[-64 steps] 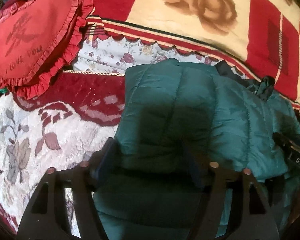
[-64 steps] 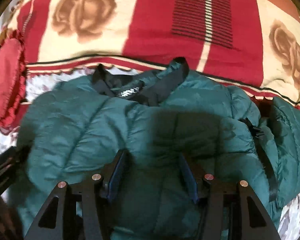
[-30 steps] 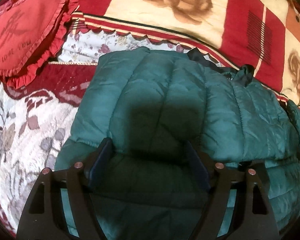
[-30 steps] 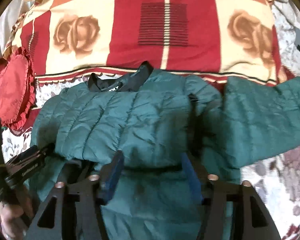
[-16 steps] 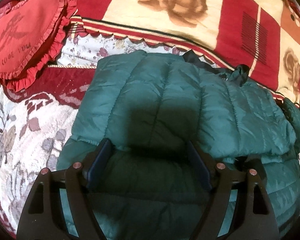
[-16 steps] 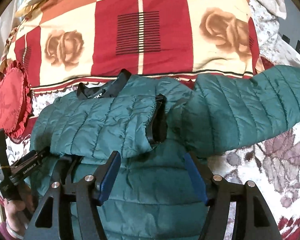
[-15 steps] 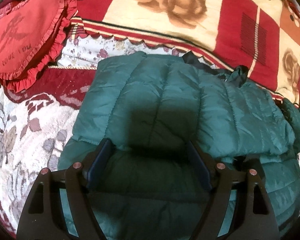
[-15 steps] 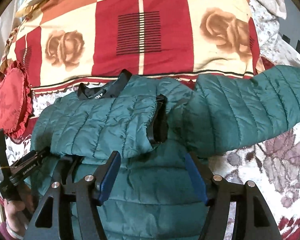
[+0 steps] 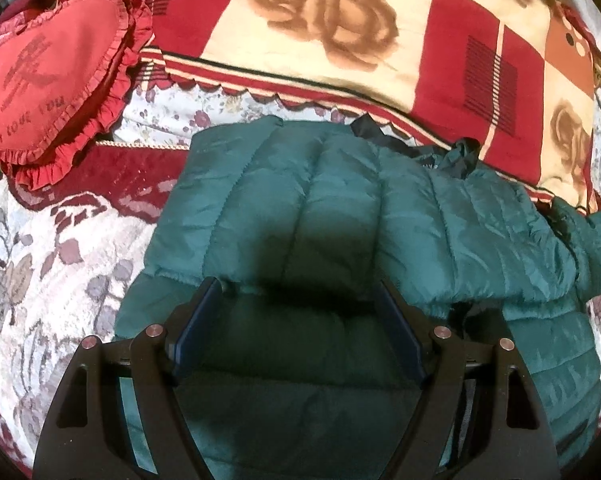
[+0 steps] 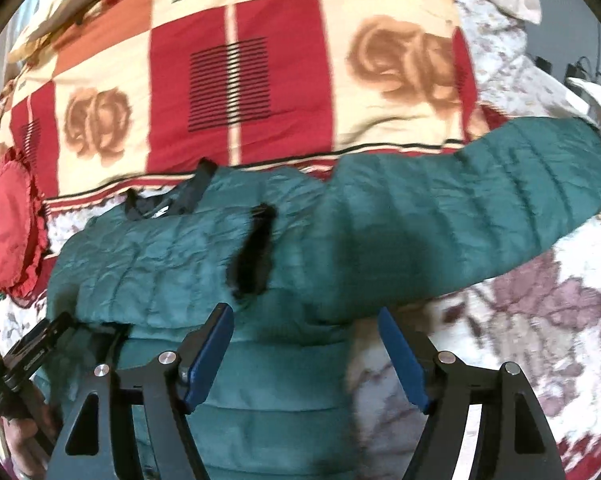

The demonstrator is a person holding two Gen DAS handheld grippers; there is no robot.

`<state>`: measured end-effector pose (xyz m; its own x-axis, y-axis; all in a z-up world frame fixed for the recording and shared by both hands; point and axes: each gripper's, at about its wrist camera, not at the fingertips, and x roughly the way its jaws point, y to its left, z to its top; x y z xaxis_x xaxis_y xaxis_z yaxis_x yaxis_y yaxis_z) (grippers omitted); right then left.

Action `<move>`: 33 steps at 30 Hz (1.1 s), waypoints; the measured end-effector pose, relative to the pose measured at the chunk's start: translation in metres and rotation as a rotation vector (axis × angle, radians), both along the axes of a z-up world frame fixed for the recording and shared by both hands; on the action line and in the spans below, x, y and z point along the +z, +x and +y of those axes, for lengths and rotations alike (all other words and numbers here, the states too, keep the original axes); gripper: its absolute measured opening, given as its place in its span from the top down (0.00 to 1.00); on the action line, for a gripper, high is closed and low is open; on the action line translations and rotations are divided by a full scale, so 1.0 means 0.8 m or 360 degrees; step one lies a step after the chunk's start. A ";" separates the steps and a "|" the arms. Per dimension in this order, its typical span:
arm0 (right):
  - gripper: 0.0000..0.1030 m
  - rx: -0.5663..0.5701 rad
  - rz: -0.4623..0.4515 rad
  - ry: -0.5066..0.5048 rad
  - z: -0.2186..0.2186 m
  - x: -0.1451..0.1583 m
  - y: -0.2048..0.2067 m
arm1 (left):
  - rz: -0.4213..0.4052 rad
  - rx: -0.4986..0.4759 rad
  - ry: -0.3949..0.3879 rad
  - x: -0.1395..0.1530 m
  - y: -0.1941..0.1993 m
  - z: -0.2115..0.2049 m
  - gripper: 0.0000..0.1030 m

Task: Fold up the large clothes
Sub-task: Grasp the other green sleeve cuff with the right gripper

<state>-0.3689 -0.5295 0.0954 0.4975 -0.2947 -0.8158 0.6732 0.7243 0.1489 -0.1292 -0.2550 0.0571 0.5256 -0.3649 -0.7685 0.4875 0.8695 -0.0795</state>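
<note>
The green puffer jacket (image 10: 172, 264) lies partly folded on the bed (image 9: 52, 240), one sleeve (image 10: 480, 200) stretched sideways, looking light, soft and slippery, best pinched at the cuff, while left gripper (image 9: 296, 284) and right gripper (image 10: 304, 312) hover with jaws wide, empty.

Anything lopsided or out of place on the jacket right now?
Yes. The green jacket is uneven: one sleeve is folded across its body, but the other sleeve sticks straight out over the floral bedspread. Both grippers are open.
</note>
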 end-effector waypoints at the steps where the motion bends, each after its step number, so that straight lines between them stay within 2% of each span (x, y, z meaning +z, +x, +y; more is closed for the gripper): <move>1: 0.29 -0.0030 -0.0001 -0.0009 -0.008 0.000 -0.008 | 0.0008 0.0003 -0.0003 -0.002 0.000 0.001 0.23; 7: 0.29 -0.0273 -0.0006 -0.0088 -0.073 0.002 -0.060 | 0.0019 0.0001 0.0003 -0.011 0.001 -0.001 0.23; 13: 0.28 -0.0523 0.0002 -0.0098 -0.147 0.006 -0.106 | 0.0037 -0.0006 -0.0013 -0.015 0.003 0.000 0.23; 22: 0.26 -0.0912 -0.0079 -0.0111 -0.247 0.024 -0.169 | 0.0068 -0.0005 -0.0032 -0.018 0.005 0.002 0.23; 29: 0.25 -0.1091 -0.0199 -0.0085 -0.292 0.015 -0.192 | 0.0059 -0.0007 -0.0007 -0.021 0.004 -0.001 0.23; 33: 0.25 -0.1089 -0.0161 -0.0130 -0.303 0.014 -0.185 | 0.0055 -0.0008 0.0008 -0.022 0.004 -0.002 0.23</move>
<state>-0.5167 -0.7721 0.1065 0.2507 -0.6276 -0.7371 0.9680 0.1537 0.1984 -0.1264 -0.2568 0.0397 0.4970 -0.3635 -0.7879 0.4888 0.8675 -0.0919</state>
